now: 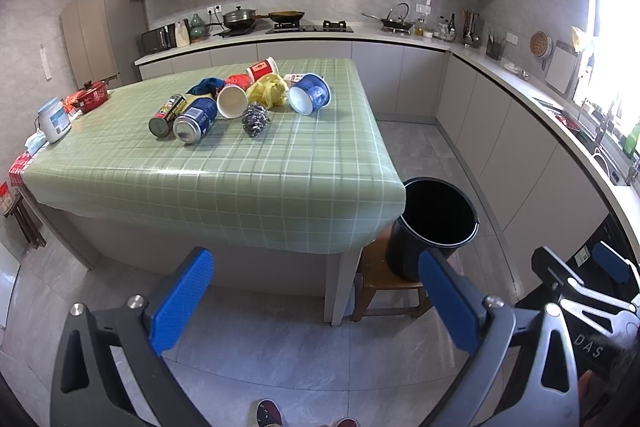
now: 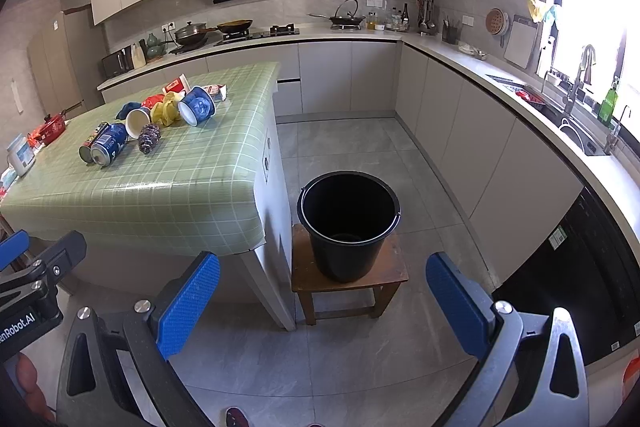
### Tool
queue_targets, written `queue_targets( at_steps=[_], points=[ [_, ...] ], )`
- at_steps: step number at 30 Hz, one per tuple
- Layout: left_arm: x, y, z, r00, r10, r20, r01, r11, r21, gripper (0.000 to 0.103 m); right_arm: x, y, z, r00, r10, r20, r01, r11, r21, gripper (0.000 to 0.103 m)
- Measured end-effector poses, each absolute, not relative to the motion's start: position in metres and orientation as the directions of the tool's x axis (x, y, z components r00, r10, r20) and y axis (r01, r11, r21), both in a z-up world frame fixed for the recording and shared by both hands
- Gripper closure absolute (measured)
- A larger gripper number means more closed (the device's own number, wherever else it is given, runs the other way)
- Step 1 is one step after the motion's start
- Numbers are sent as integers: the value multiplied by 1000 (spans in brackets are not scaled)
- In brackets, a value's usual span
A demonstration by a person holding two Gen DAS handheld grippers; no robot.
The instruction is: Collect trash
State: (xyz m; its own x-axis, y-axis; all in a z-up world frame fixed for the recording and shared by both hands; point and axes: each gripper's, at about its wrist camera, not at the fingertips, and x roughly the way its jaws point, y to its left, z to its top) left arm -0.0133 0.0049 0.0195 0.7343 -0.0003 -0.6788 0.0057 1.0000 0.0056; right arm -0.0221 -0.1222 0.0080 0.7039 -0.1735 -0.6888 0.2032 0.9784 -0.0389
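Observation:
Trash lies in a heap on the green checked table (image 1: 224, 183) (image 2: 168, 187): a blue can (image 1: 195, 125) (image 2: 109, 143), a dark can (image 1: 166, 115), a white paper cup (image 1: 232, 101) (image 2: 137, 122), a steel scourer (image 1: 255, 119) (image 2: 149, 138), a yellow crumpled wrapper (image 1: 269, 91) (image 2: 166, 111), a blue bowl cup (image 1: 310, 93) (image 2: 197, 105) and a red cup (image 1: 262, 67). A black bucket (image 1: 434, 223) (image 2: 348, 223) stands on a wooden stool (image 2: 348, 281), right of the table. My left gripper (image 1: 316, 303) and right gripper (image 2: 324, 307) are open, empty, well short of the table.
A red pot (image 1: 90, 95) and a white jar (image 1: 54, 121) stand at the table's left edge. Kitchen counters with stove (image 1: 310, 27) and sink (image 2: 572, 123) run along the back and right. Grey floor lies between table and cabinets.

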Motion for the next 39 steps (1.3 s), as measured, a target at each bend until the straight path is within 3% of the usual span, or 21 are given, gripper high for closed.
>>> queue_targets(
  at_steps=[39],
  points=[
    [-7, 24, 14, 728, 10, -686, -5, 1000, 10, 0, -11, -119, 3, 698, -147, -701, 192, 981, -14, 0]
  ],
)
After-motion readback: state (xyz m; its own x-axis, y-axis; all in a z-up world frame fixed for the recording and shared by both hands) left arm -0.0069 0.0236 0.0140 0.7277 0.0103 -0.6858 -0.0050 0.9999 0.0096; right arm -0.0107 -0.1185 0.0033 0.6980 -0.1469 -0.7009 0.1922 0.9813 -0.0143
